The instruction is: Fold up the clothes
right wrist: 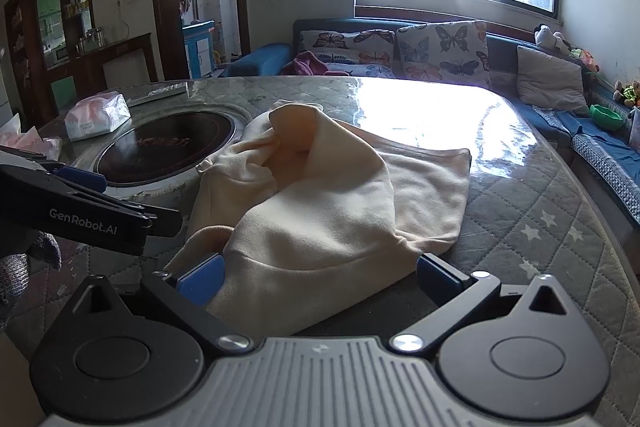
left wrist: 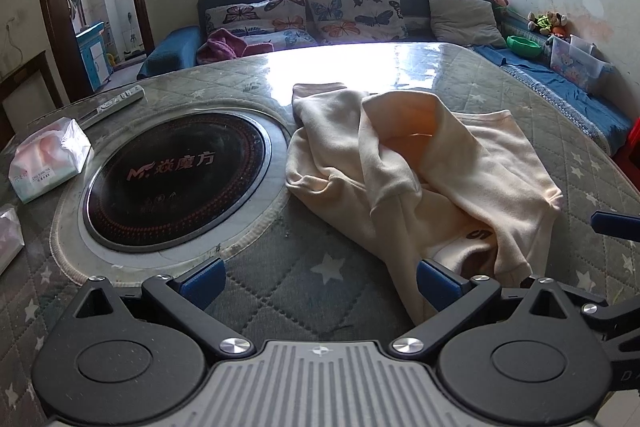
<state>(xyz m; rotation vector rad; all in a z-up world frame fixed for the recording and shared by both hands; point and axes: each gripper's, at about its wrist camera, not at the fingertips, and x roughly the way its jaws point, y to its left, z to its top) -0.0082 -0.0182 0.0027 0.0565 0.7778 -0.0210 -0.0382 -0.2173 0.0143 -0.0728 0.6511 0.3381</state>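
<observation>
A cream sweatshirt [left wrist: 420, 179] lies crumpled on the quilted star-patterned table [left wrist: 304, 291], one fold standing up in a hump. My left gripper [left wrist: 320, 283] is open just above the table, and the sweatshirt's near edge reaches its right finger [left wrist: 438, 281]. In the right wrist view the sweatshirt [right wrist: 320, 203] fills the middle. Its ribbed hem lies between the wide-apart fingers of my open right gripper [right wrist: 320, 277], touching the left finger [right wrist: 200, 281]. The right gripper's blue fingertip [left wrist: 616, 225] shows at the left wrist view's right edge. The left gripper's blue finger [right wrist: 82, 178] shows at the left.
A round black induction hob [left wrist: 176, 183] is set into the table left of the sweatshirt. A tissue pack [left wrist: 48, 159] and a remote [left wrist: 120, 103] lie beyond it. A sofa with butterfly cushions [left wrist: 352, 7] runs behind and along the right. A gloved hand [right wrist: 20, 267] is at lower left.
</observation>
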